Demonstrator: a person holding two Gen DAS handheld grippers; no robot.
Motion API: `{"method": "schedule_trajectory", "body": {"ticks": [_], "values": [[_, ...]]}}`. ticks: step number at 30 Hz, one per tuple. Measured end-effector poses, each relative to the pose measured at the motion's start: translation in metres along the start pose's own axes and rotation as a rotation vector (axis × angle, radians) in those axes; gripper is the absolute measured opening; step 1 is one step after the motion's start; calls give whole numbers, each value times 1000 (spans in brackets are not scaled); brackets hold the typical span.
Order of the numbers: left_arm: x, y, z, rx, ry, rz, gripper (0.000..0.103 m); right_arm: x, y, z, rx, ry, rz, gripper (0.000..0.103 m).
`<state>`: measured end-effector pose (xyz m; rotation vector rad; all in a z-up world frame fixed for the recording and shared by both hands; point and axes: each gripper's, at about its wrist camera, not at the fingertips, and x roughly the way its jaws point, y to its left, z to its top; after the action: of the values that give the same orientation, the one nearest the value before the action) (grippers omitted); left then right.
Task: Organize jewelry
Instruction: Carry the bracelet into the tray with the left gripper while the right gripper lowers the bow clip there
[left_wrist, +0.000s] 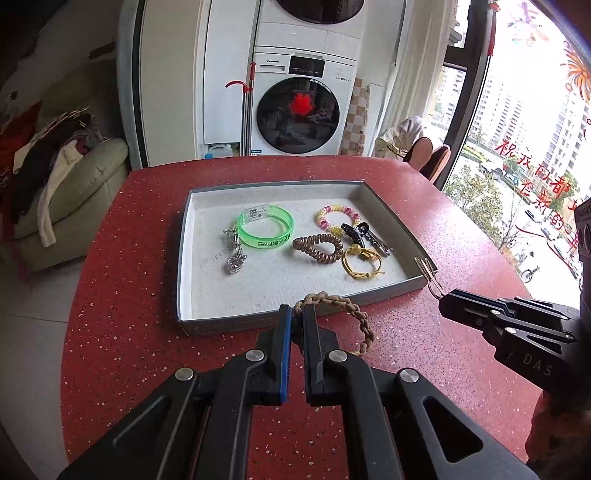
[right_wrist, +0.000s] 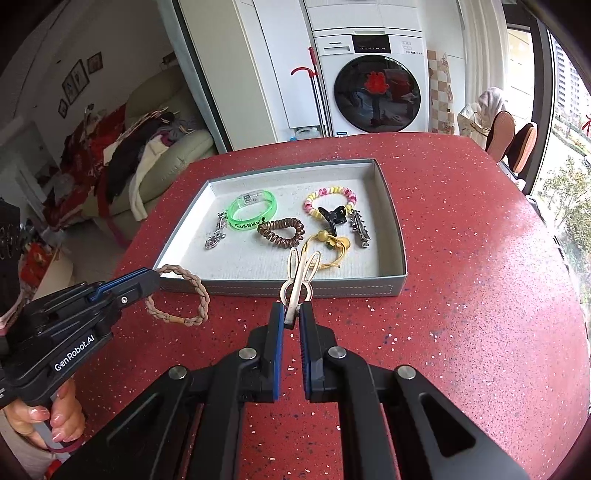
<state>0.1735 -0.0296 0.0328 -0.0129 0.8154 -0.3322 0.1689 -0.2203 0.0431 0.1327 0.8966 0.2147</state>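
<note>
On the red speckled table (left_wrist: 122, 295), a grey tray (left_wrist: 258, 325) of jewelry sits just beyond both jaws. The left gripper (left_wrist: 297, 314) pinches a braided bracelet (left_wrist: 354, 310); the right gripper (right_wrist: 291, 314) clamps a rabbit-shaped clip (right_wrist: 299, 273), its ears over the tray's near wall.

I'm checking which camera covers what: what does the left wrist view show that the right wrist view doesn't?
Only the left wrist view shows red writing on the window. Only the right wrist view shows the person's hand on the left gripper, and framed pictures. Both show the tray, braided bracelet and rabbit-ear clip in the right gripper.
</note>
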Motion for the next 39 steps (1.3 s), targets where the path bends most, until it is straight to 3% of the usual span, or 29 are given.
{"method": "schedule_trajectory", "body": {"ticks": [28, 39], "values": [[34, 36, 57, -21, -33, 95, 24, 51, -12, 51, 16, 45, 19, 9], [64, 34, 57, -22, 13, 105, 24, 75, -14, 58, 15, 78, 16, 9]]}}
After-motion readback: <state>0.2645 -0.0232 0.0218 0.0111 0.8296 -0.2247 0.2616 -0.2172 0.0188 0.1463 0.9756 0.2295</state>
